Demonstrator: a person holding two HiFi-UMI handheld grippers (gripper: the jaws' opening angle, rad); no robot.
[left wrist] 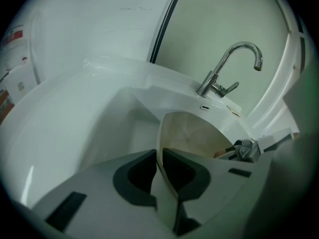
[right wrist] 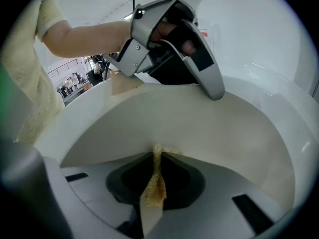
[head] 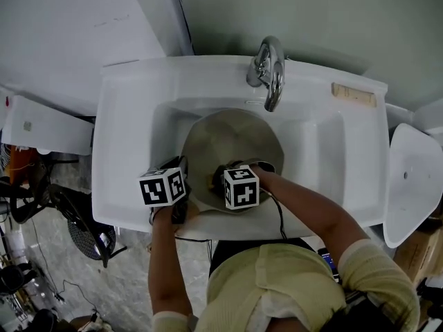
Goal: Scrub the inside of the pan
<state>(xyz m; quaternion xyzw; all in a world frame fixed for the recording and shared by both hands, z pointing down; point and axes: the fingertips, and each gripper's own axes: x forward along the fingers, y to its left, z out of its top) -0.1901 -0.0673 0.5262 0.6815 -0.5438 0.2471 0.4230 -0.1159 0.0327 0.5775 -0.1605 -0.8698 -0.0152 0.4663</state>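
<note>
Pan [head: 232, 144] in sink [head: 131, 102], middle of frame. My left gripper [left wrist: 159, 171] pinches thin rim. My right gripper [right wrist: 156, 171] clamps yellow pad [right wrist: 154, 193]. Pan stiff, probably slippery; I grip rim firmly.

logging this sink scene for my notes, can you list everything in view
white ceramic sink: one, white, centre of the head view
curved chrome tap: one, silver, back rim of the sink
small tan bar: one, tan, back right rim of the sink
round grey pan: one, grey-beige, in the basin below the tap
thin yellow-brown scrub pad: one, yellow-brown, against the pan's inside
left claw: one, grey, shut on the pan's rim
right claw: one, grey, shut on the pad
</note>
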